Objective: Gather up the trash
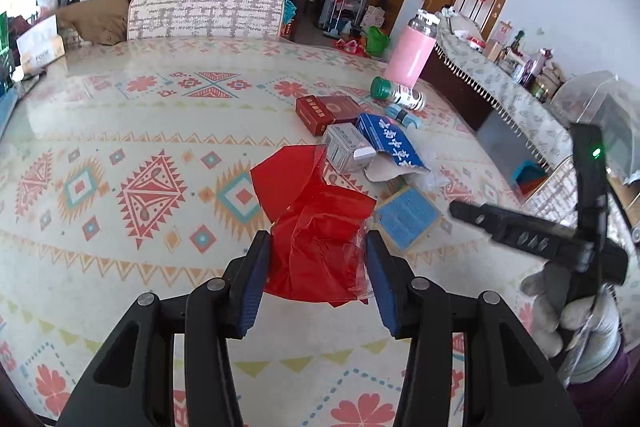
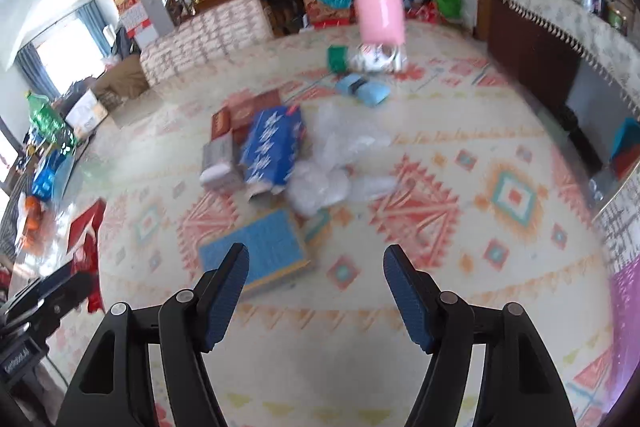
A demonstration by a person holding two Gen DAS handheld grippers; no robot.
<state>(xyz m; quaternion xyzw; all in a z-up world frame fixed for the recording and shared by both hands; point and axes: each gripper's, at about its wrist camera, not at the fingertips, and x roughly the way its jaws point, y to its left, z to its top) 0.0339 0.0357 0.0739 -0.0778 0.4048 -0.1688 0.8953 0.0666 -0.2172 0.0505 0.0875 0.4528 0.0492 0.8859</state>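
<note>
My left gripper (image 1: 318, 247) is shut on a crumpled red plastic bag (image 1: 316, 227) held above the patterned table (image 1: 120, 131). Beyond it lies a heap of trash: a red box (image 1: 326, 109), a grey carton (image 1: 346, 147), a torn blue box (image 1: 394, 143) and a flat blue packet (image 1: 408, 217). My right gripper (image 2: 316, 261) stands open with nothing between its pads, hovering over the table near the flat blue packet (image 2: 260, 251). The torn blue box (image 2: 274, 147) and clear plastic wrap (image 2: 336, 163) lie just past it. The red bag (image 2: 86, 251) shows at that view's left edge.
A pink bottle (image 1: 412, 55) stands at the far side, with a green-capped bottle (image 1: 396, 93) lying beside it. A gloved hand (image 1: 576, 311) holds the right tool at the right of the left wrist view. A patterned chair back (image 1: 204, 13) rises behind the table; a cloth-covered sideboard (image 1: 516, 107) runs along the right.
</note>
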